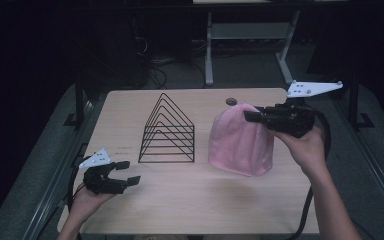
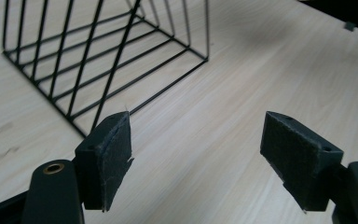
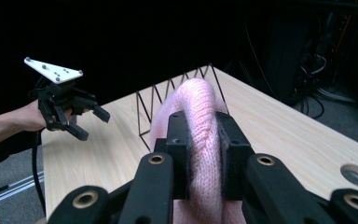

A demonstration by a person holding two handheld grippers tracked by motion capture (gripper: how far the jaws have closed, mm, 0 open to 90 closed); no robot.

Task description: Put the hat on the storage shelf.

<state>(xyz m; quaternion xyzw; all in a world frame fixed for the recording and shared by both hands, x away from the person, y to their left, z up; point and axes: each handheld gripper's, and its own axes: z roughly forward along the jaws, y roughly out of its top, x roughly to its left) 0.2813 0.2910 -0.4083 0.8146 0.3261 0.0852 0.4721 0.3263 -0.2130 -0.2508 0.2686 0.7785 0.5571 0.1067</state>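
My left gripper (image 1: 128,172) hovers over the table's (image 1: 180,210) near left corner, its jaws spread wide with nothing between them. Farther in, at mid-table, stands the wire rack (image 1: 167,131). Just right of it, my right gripper (image 3: 201,140) pinches the top of the pink hat (image 1: 240,140), toward the right edge.

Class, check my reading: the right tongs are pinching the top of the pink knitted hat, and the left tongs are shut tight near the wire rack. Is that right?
Not quite. The left tongs are open, not shut: the left gripper view shows a wide gap between the pads above bare table, near the wire rack. The rest holds: the right tongs pinch the top of the pink knitted hat.
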